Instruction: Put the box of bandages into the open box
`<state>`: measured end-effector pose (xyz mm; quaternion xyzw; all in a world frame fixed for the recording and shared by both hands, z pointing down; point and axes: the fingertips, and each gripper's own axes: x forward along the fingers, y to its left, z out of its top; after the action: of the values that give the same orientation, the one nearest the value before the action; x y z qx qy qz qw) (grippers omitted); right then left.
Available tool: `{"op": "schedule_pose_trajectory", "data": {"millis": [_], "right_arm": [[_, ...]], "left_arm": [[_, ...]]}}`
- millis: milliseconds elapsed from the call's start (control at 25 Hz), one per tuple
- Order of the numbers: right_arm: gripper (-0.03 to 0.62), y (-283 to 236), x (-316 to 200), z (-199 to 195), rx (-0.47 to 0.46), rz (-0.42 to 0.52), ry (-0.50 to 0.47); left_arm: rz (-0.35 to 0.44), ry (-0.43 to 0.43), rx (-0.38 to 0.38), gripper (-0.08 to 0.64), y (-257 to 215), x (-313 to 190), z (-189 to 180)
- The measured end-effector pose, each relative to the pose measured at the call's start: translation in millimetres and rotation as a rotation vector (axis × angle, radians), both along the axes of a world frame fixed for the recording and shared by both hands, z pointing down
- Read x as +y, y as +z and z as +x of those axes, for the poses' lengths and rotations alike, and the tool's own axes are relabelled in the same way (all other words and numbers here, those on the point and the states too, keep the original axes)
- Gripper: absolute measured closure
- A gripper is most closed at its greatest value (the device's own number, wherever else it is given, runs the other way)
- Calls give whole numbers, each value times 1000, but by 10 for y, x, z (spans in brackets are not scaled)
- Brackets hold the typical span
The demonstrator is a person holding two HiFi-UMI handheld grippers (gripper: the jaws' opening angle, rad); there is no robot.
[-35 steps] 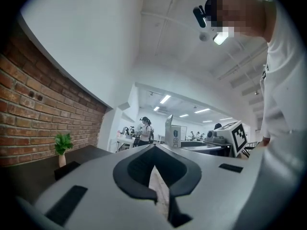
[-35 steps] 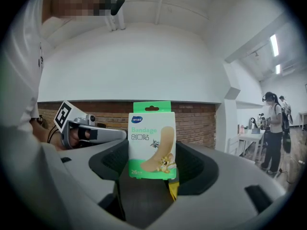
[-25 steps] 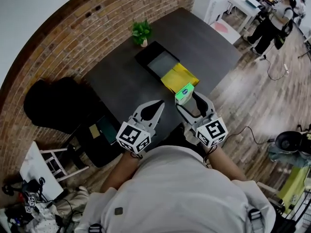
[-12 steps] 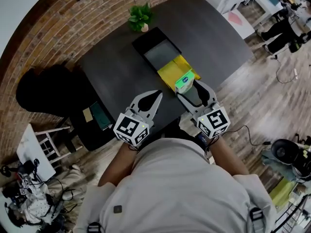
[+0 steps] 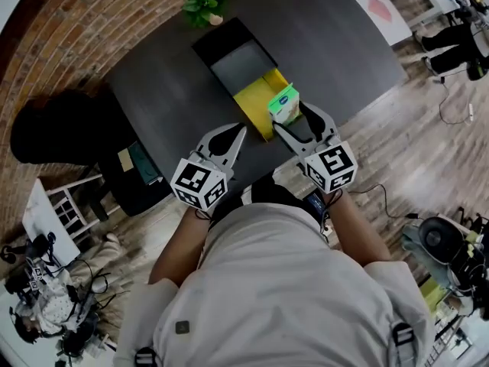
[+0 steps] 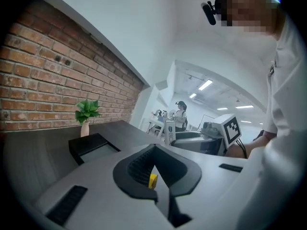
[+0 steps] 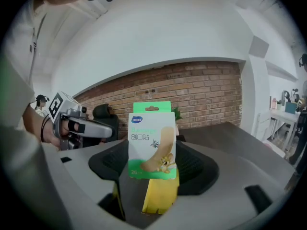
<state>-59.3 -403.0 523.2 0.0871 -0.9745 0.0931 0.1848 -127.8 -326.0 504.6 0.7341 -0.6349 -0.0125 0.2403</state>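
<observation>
R gripper (image 5: 293, 118) fingers clamp bandage box (image 5: 284, 105) upright btwn them; L gripper (image 5: 235, 134) fingers closed, empty.

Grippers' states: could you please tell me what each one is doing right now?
Left gripper: closed, empty.
Right gripper: closed on the box of bandages.

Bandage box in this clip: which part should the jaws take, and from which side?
Its lower end, coming in from the person's side, as the right gripper does now. The box of bandages is tall and flat and stands upright, printed face toward the camera, so jaws shut on the bottom leave the green hang-tab end free. That probably suits setting it into the open box.
</observation>
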Motion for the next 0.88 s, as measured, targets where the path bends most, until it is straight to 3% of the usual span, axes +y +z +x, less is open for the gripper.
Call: {"op": "schedule_pose_trajectory", "data": {"millis": [200,600,880], "right_arm": [[282,439,-214,-37,83,-49,-32],[282,1277,-394,-220,243,-126,-104],[282,1854,-441,-263,351,-120,-158]], "left_arm": [[-41,14,-29,545,329,-238,25],[-135,34,-1,545,886,-480,-30],[-204,44,5,545,1261,-562,-42]]}}
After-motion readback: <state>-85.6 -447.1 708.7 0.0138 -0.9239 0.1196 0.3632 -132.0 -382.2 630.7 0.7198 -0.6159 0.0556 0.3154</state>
